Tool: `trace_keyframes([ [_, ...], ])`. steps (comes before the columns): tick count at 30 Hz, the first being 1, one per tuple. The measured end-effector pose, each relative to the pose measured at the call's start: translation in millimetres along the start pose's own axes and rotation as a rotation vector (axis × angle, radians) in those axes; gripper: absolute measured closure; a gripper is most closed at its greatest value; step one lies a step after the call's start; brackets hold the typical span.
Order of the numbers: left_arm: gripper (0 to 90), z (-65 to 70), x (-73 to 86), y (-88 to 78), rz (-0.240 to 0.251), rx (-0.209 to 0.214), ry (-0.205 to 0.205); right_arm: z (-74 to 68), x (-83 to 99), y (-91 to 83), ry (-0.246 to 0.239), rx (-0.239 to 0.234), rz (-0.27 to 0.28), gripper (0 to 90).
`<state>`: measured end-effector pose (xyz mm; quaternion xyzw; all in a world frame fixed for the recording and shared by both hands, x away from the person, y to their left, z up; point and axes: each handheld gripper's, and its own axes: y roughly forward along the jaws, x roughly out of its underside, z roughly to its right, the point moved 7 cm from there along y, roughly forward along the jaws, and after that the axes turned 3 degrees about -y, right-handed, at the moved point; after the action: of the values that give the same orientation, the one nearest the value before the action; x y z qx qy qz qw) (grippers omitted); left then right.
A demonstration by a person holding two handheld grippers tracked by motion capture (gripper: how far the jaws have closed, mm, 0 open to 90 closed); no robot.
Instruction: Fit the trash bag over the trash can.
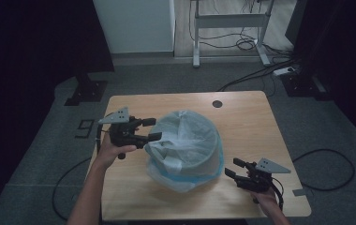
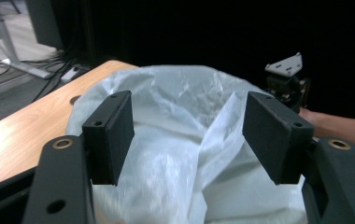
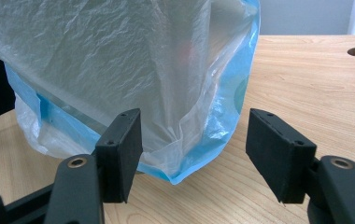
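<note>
Wooden table (image 1: 251, 122) bears an upright bag-lined bin (image 1: 188, 145) between both wide-apart, empty tongs (image 1: 149, 129) (image 1: 230, 168).

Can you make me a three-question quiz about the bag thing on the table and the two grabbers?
1. Where is the plastic bag?
A. On the floor
B. Mid-table, between the grippers
C. At the table's far edge

2. What colour is the bag's bottom hem?
A. Blue
B. Red
C. Black

3. How is the left gripper?
A. Shut on the bag
B. Shut, empty
C. Open

Answers: 1 B, the bag sits on the table with the right gripper opposite the left. 2 A, a blue edge shows in the right gripper view. 3 C, its jaws stand apart.
</note>
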<state>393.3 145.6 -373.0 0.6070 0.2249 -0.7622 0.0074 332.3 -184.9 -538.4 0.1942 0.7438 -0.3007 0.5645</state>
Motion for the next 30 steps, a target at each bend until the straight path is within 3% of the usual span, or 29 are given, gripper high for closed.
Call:
trace_keyframes([
  [5, 34.3, -3.3, -11.3, 8.5, -0.008, 0.056, -0.003, 0.2, 1.3, -0.2, 0.000, -0.002, -0.005, 35.6],
  [10, 35.1, -5.7, -19.5, 24.0, -0.049, 0.114, -0.006, 1.7, 2.3, -0.6, 0.006, 0.000, -0.009, 35.6],
  [19, 35.7, -5.5, -32.5, 53.7, -0.139, 0.162, 0.019, 1.1, 5.5, 2.1, 0.000, 0.001, -0.027, 35.9],
  [30, 37.2, -9.6, -27.2, 83.7, -0.240, 0.191, 0.024, -3.2, 8.6, 3.7, -0.020, -0.005, -0.050, 35.9],
])
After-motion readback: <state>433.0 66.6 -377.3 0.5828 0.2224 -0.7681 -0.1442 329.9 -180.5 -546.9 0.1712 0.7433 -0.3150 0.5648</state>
